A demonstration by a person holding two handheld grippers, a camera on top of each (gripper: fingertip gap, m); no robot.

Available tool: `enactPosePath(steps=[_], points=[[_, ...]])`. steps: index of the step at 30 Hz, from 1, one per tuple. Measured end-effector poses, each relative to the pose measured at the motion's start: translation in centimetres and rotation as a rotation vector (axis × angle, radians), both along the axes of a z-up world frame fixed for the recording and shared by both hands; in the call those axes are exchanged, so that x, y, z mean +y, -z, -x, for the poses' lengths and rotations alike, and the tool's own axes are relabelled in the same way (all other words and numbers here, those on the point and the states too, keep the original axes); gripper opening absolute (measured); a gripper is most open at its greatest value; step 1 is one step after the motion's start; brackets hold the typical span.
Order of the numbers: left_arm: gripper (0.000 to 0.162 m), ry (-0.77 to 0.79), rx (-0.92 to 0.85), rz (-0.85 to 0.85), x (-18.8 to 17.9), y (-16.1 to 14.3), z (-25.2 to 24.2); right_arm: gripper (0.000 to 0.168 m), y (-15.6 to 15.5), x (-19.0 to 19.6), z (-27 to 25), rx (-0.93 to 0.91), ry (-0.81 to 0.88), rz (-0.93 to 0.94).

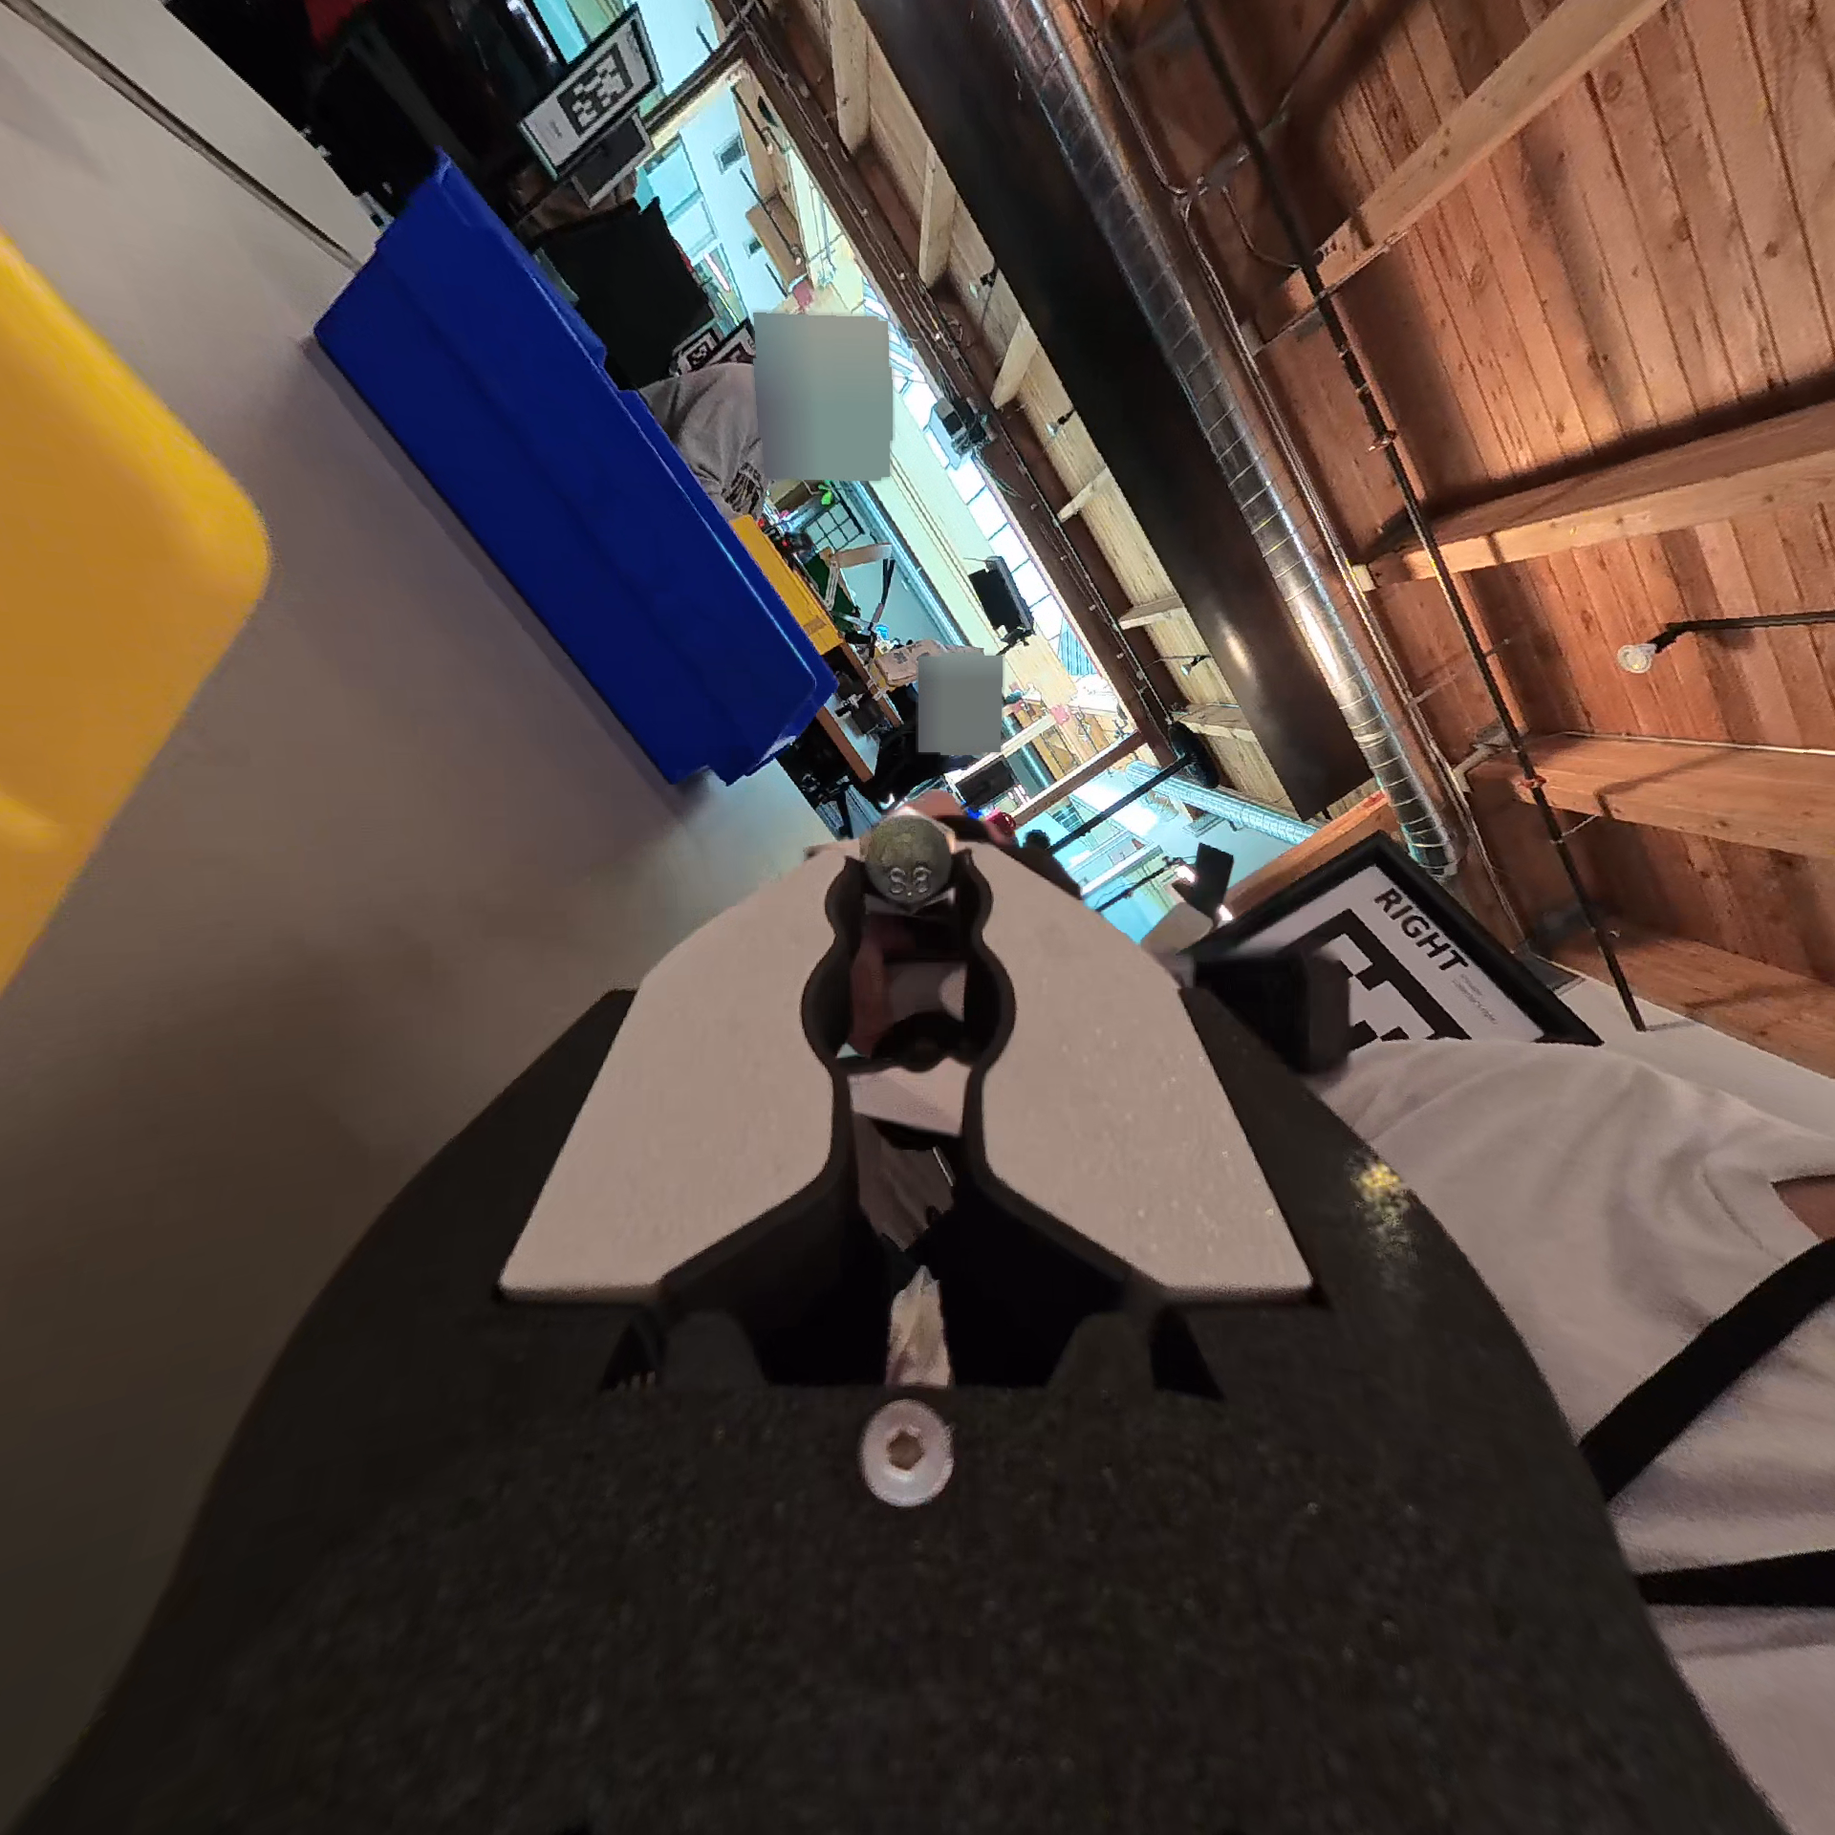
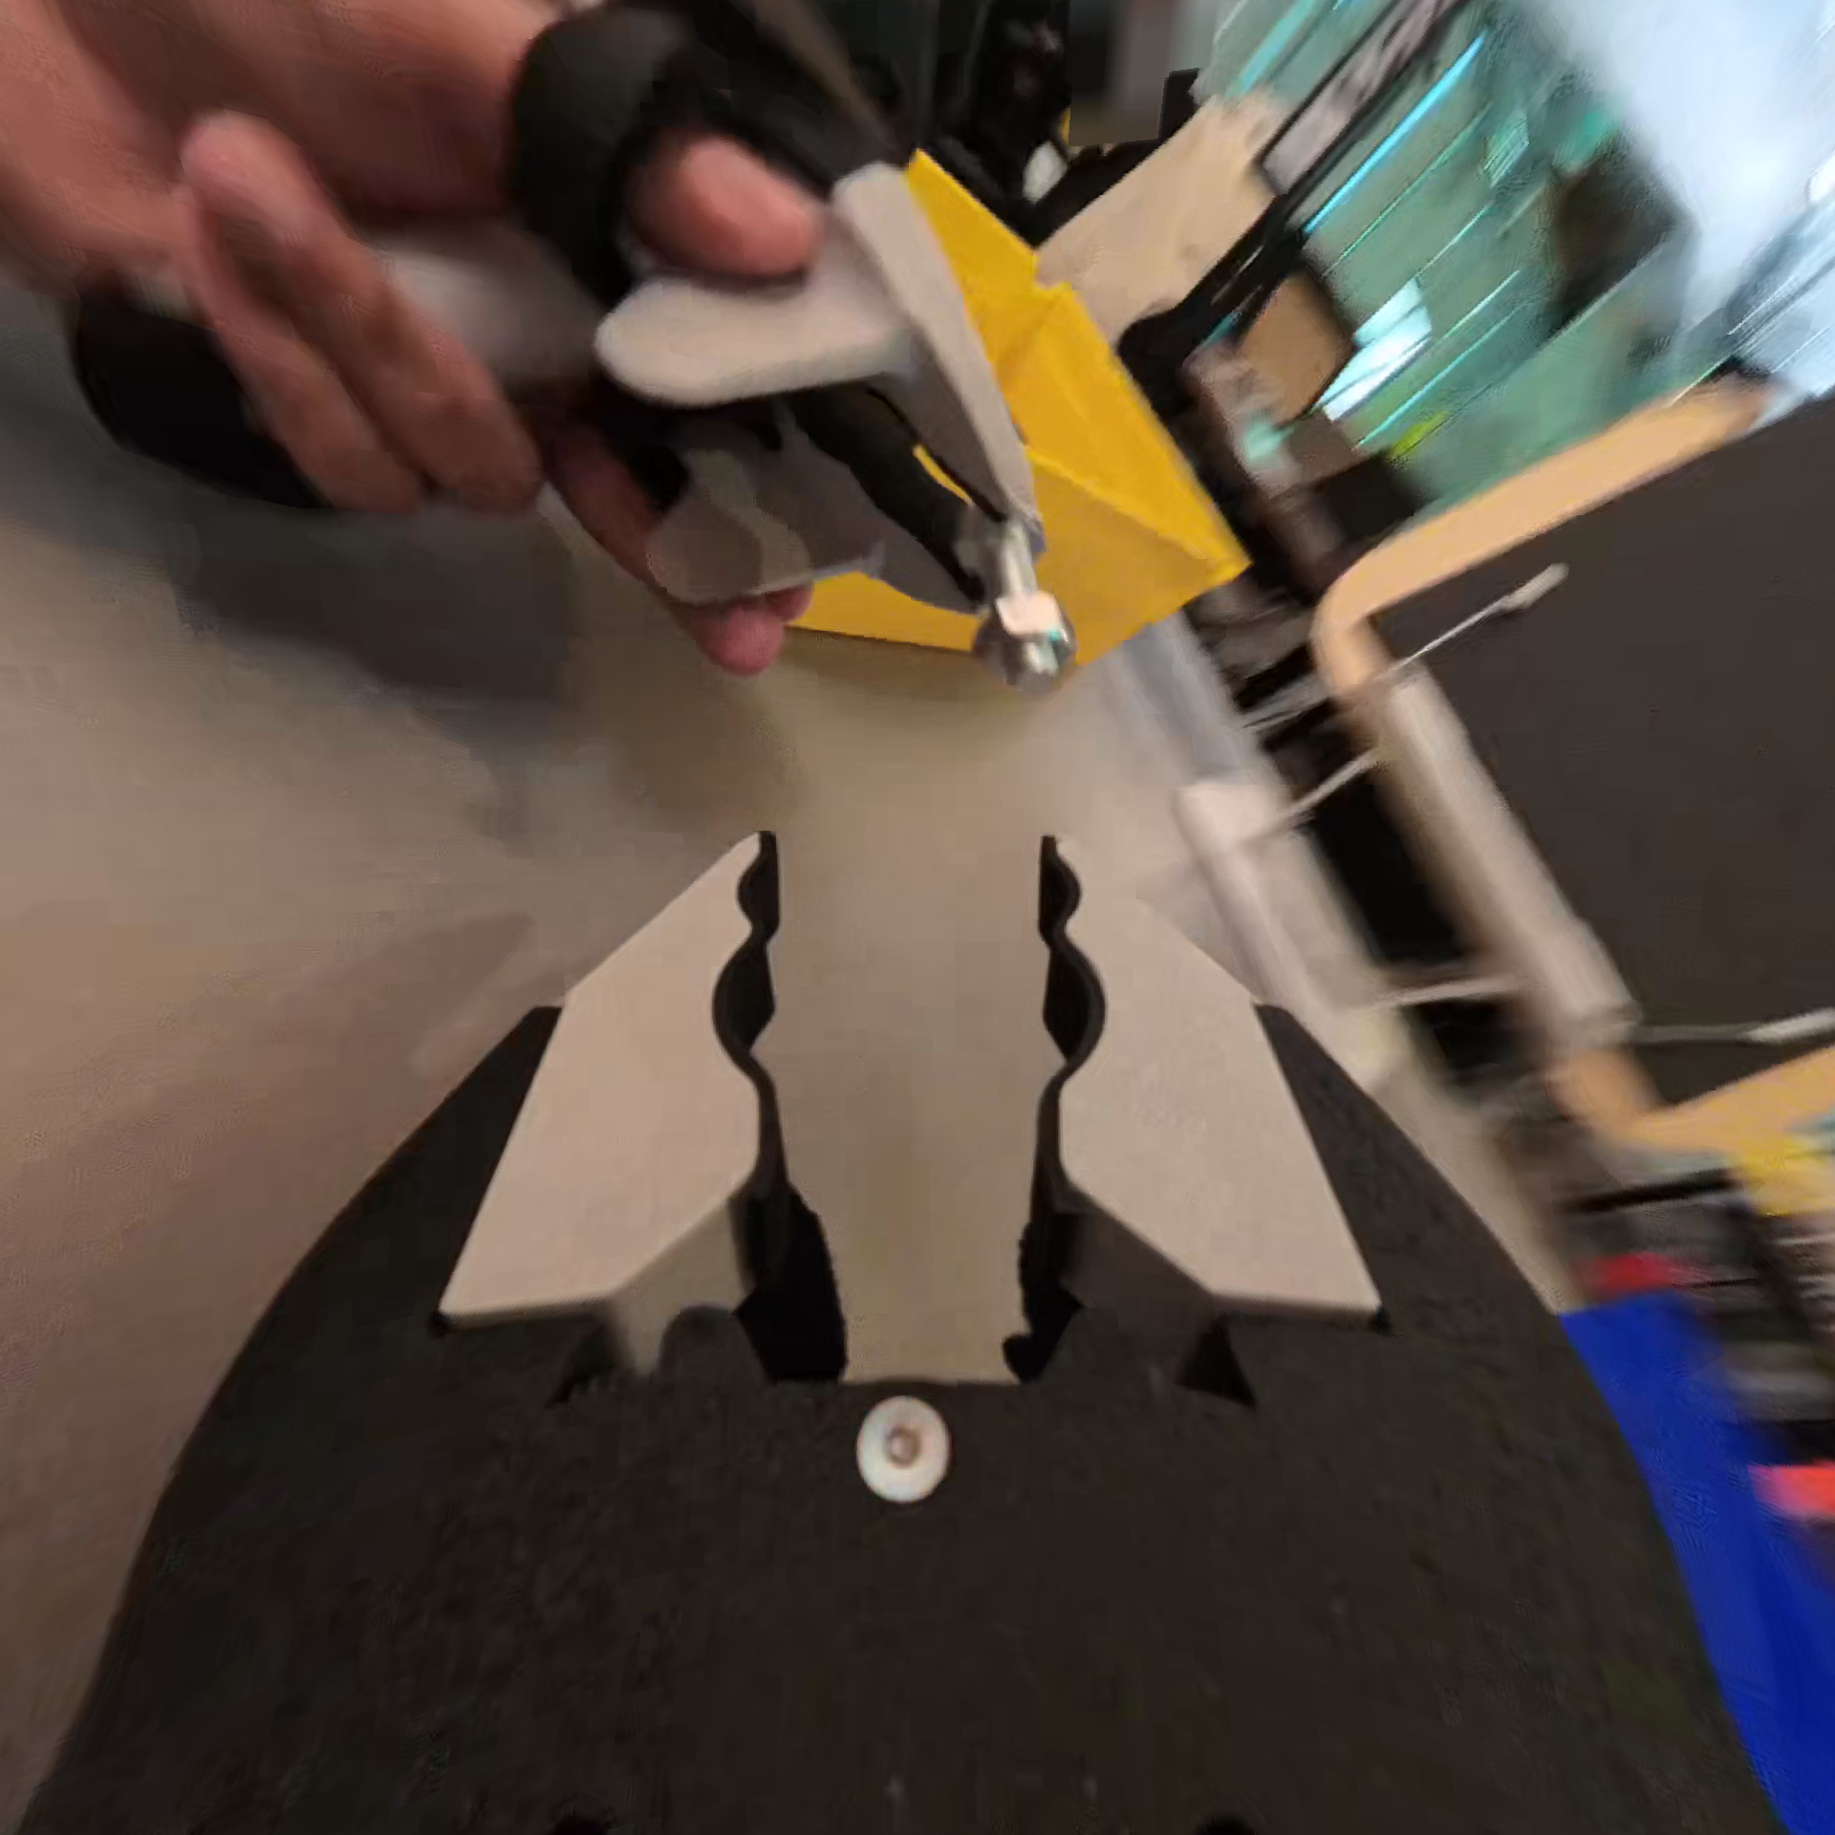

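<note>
In the left wrist view my left gripper (image 1: 909,879) is shut on a metal bolt (image 1: 906,866); the bolt's hex head sticks out at the fingertips. The right wrist view shows this left gripper (image 2: 993,556) farther off, held by a hand (image 2: 348,298) above the grey table (image 2: 298,894), with the bolt and a nut on it (image 2: 1028,631) pointing down-right. My right gripper (image 2: 909,844) is open and empty, its fingers wide apart over the table, below and short of the bolt. The right wrist view is blurred by motion.
A yellow bin (image 1: 99,596) and a blue bin (image 1: 556,477) stand on the table (image 1: 298,894). The yellow bin (image 2: 1092,477) lies just behind the held bolt. A blue bin (image 2: 1688,1489) is at the right edge. A white sleeve (image 1: 1589,1241) and a marker board (image 1: 1410,953) are at right.
</note>
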State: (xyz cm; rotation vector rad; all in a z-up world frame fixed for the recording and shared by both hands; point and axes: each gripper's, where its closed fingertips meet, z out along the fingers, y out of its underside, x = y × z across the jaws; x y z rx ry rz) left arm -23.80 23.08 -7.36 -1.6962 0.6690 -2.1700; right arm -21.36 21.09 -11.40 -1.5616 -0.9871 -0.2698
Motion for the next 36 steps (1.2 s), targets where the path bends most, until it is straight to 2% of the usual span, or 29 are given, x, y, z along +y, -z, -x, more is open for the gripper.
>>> enactPosePath(steps=[3,5,10,12,13,15,17,19,27,30,31,33,36], points=[[0.017,0.019,-0.002,0.029,-0.3,0.1,-0.2,0.051,-1.4,-0.7,1.0,-0.364,-0.016,-0.336],[0.017,0.039,-0.001,0.04,-0.6,0.2,-0.4,0.045,-2.5,-1.1,1.4,-0.457,-0.028,-0.475],[0.017,0.083,0.031,0.029,-1.6,0.8,-0.8,0.043,-3.2,-0.5,0.8,-0.501,-0.018,-0.507],[0.017,0.096,0.045,0.018,-2.0,1.0,-1.0,0.032,-3.0,-0.6,0.9,-0.514,-0.035,-0.512],[0.017,0.104,0.051,0.013,-2.2,1.1,-1.1,0.018,-2.9,-0.6,1.0,-0.523,-0.041,-0.512],[0.017,0.105,0.065,0.0,-2.3,1.3,-1.1,0.017,-2.5,-0.6,0.9,-0.512,-0.043,-0.494],[0.016,0.113,0.073,-0.014,-2.4,1.3,-1.2,0.017,-2.6,-0.6,0.8,-0.405,-0.047,-0.419],[0.017,0.113,0.068,-0.027,-2.5,1.2,-1.1,0.017,-2.7,-0.6,0.8,-0.181,-0.069,-0.262],[0.017,0.116,0.044,-0.067,-2.6,0.6,-1.0,0.017,-3.1,-0.7,1.2,0.999,-0.289,0.619],[0.017,0.104,0.01,-0.112,-2.8,-0.2,-0.9,0.017,-4.2,-0.8,1.2,1.41,-0.402,0.882],[0.017,0.093,0.005,-0.125,-2.8,-0.4,-0.9,0.016,-4.3,-0.7,1.2,1.462,-0.419,0.91],[0.017,0.084,-0.015,-0.11,-2.6,-0.7,-0.8,0.019,-4.6,-0.8,1.4,1.422,-0.424,0.859],[0.017,0.045,-0.024,-0.056,-1.4,-0.7,-0.5,0.037,-4.1,-0.8,1.4,1.108,-0.346,0.636]])
